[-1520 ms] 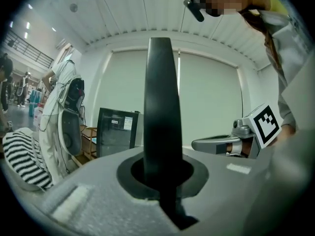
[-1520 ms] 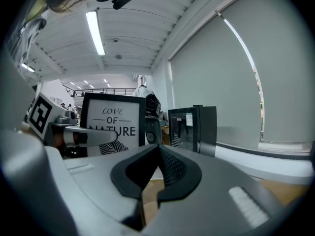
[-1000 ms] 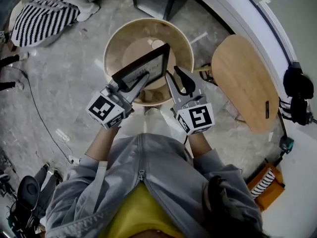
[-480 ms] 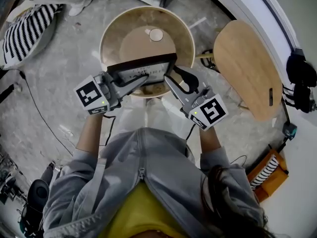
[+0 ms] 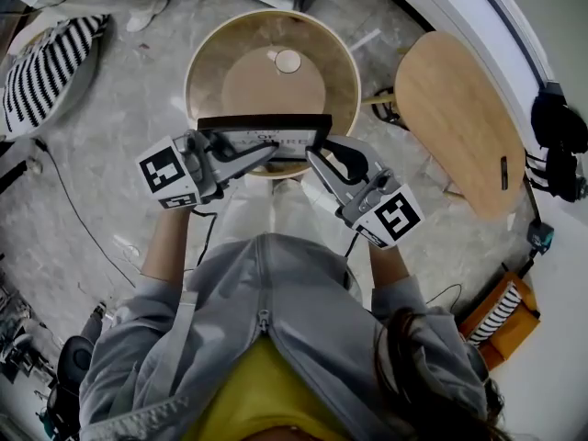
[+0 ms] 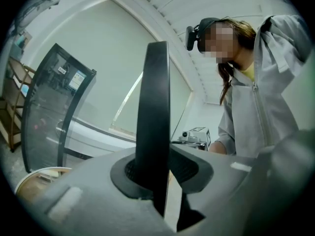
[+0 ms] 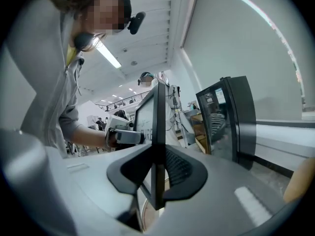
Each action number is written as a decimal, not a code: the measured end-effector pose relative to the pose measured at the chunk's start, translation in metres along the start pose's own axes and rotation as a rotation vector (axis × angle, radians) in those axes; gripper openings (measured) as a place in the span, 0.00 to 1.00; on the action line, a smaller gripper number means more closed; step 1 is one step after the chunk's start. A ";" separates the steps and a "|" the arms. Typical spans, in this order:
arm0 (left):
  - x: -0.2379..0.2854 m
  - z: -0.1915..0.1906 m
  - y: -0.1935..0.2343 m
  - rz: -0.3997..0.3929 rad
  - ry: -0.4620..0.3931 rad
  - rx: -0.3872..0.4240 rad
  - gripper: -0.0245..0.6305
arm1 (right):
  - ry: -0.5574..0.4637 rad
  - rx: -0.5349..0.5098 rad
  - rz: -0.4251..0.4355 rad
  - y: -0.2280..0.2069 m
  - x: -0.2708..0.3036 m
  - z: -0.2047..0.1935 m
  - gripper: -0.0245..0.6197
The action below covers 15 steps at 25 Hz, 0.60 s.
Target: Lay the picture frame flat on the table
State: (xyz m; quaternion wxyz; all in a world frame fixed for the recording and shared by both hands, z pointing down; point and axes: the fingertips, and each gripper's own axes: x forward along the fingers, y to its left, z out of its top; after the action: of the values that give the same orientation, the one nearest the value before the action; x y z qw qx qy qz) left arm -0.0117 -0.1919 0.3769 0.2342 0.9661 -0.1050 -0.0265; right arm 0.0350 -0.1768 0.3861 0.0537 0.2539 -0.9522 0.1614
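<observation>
Left tongs (image 5: 265, 152) just loosened around picture frame (image 5: 276, 138); right tongs (image 5: 315, 157) closing, clamped on it.

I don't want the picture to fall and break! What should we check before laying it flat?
1. Right gripper holds the picture frame: ok. Its jaws have just been closing and press the edge.
2. Left gripper holds it: not ok. Its jaws have just been opening; the frame looks loose between them.
3. Frame over the round table: ok, near its front rim.
4. Bottom edge resting on the table: cannot tell.
5. Landing spot free: ok. The small disc lies apart, farther back.
6. Frame flat: not ok, it is nearly upright.
</observation>
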 end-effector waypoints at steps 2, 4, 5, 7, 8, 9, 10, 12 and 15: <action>-0.002 -0.001 0.004 0.038 -0.001 -0.004 0.28 | -0.020 0.004 -0.020 0.000 -0.004 0.000 0.15; -0.005 -0.003 0.008 0.071 0.005 -0.007 0.35 | -0.037 0.018 -0.034 0.000 -0.008 0.001 0.15; -0.008 -0.004 0.009 0.085 0.006 -0.011 0.37 | -0.040 0.020 -0.042 -0.001 -0.010 0.002 0.15; -0.014 -0.005 0.011 0.106 0.000 -0.024 0.39 | -0.037 0.017 -0.060 -0.004 -0.014 0.001 0.15; -0.018 -0.005 0.012 0.117 -0.003 -0.031 0.39 | -0.034 0.017 -0.069 -0.006 -0.015 0.000 0.15; -0.021 -0.007 0.014 0.128 -0.003 -0.038 0.39 | -0.032 0.020 -0.080 -0.009 -0.017 -0.002 0.15; -0.025 -0.010 0.016 0.141 0.002 -0.043 0.39 | -0.032 0.027 -0.090 -0.012 -0.019 -0.004 0.15; -0.031 -0.019 0.020 0.162 0.018 -0.060 0.39 | -0.033 0.046 -0.108 -0.017 -0.022 -0.008 0.15; -0.038 -0.035 0.029 0.196 0.042 -0.087 0.29 | -0.025 0.070 -0.119 -0.022 -0.022 -0.017 0.15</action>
State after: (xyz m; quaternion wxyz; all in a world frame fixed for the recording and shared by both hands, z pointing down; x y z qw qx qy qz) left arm -0.0511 -0.1931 0.4217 0.2796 0.9405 -0.1927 0.0121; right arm 0.0652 -0.1794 0.4044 0.0426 0.3138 -0.9297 0.1882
